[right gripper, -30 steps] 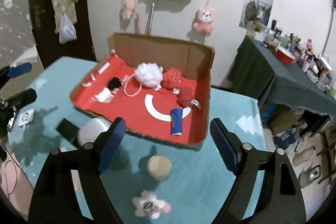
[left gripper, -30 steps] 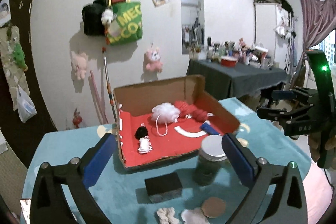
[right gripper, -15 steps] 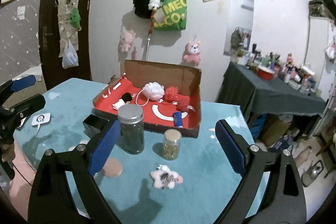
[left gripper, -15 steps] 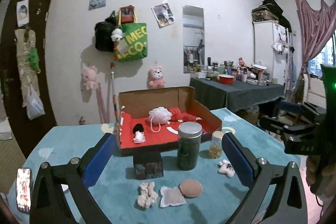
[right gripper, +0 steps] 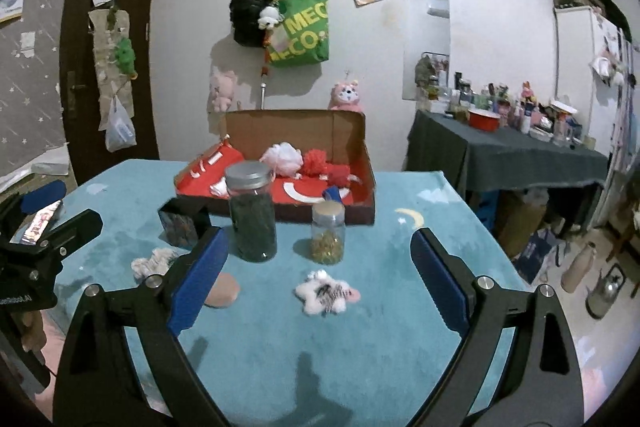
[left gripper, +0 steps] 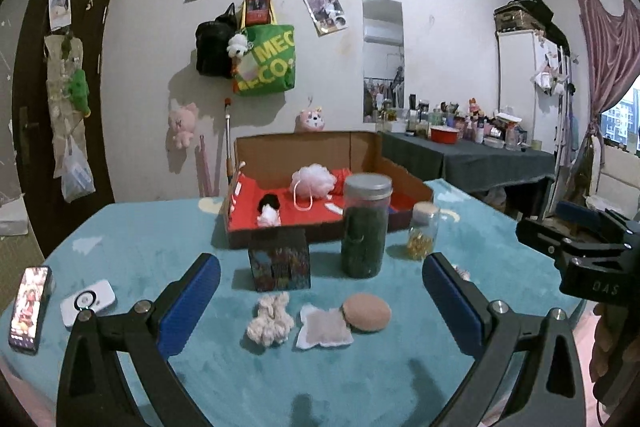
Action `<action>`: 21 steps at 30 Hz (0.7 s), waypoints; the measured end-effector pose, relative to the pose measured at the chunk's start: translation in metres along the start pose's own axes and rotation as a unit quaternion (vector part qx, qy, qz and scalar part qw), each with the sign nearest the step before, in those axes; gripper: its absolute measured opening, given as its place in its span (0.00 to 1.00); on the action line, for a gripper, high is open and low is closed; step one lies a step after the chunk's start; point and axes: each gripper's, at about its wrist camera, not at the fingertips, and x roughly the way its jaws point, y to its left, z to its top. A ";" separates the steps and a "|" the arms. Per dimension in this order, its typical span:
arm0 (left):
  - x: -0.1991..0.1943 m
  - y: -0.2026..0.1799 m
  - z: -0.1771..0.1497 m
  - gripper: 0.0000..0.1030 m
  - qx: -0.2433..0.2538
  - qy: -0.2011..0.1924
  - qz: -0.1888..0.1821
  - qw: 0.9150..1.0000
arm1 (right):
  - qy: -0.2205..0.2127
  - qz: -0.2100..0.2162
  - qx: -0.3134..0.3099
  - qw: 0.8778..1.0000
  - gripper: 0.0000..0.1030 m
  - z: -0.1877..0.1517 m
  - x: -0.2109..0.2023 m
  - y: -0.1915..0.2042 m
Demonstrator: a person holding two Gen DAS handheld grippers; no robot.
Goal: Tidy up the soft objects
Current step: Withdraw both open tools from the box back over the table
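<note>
On the teal table near me lie a cream knotted scrunchie (left gripper: 270, 319), a white square pad (left gripper: 323, 327) and a round tan puff (left gripper: 367, 311). My left gripper (left gripper: 320, 263) hangs open just above and short of them, holding nothing. A fluffy white star-shaped toy (right gripper: 326, 293) lies in front of my right gripper (right gripper: 318, 239), which stands wide open and empty. The puff (right gripper: 222, 291) and scrunchie (right gripper: 154, 263) show behind its left finger. A cardboard box (left gripper: 404, 183) with red lining holds a white loofah (left gripper: 314, 179) and red soft items.
A tall jar of green stuff (left gripper: 366, 227), a small jar (left gripper: 422, 237) and a dark cube box (left gripper: 279, 263) stand between the soft things and the cardboard box. A phone (left gripper: 30, 307) and a white device (left gripper: 88, 301) lie at the left edge. A cluttered dark side table stands at the right.
Both grippers have drawn back from the cardboard box and sunk lower, pointing more level. The jars, cube and loose soft items near the table's front have come into view.
</note>
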 end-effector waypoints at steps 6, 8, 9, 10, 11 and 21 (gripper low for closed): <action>0.017 0.001 -0.024 1.00 -0.002 0.016 0.013 1.000 | 0.012 -0.017 0.006 1.000 0.91 -0.030 0.013 0.000; 0.023 0.004 -0.030 1.00 -0.009 0.025 0.014 1.000 | 0.022 -0.017 0.009 1.000 0.91 -0.040 0.019 0.002; 0.026 0.004 -0.034 1.00 -0.011 0.030 0.015 0.999 | 0.029 -0.013 0.014 0.999 0.91 -0.045 0.022 0.001; 0.028 0.005 -0.037 1.00 -0.010 0.033 0.016 0.999 | 0.036 -0.011 0.018 0.999 0.91 -0.049 0.026 0.001; 0.031 0.005 -0.041 1.00 -0.009 0.036 0.018 0.999 | 0.040 -0.012 0.019 0.999 0.91 -0.053 0.028 0.001; 0.050 0.019 -0.057 1.00 -0.020 0.076 0.027 0.997 | 0.097 -0.007 0.034 0.995 0.91 -0.083 0.060 -0.002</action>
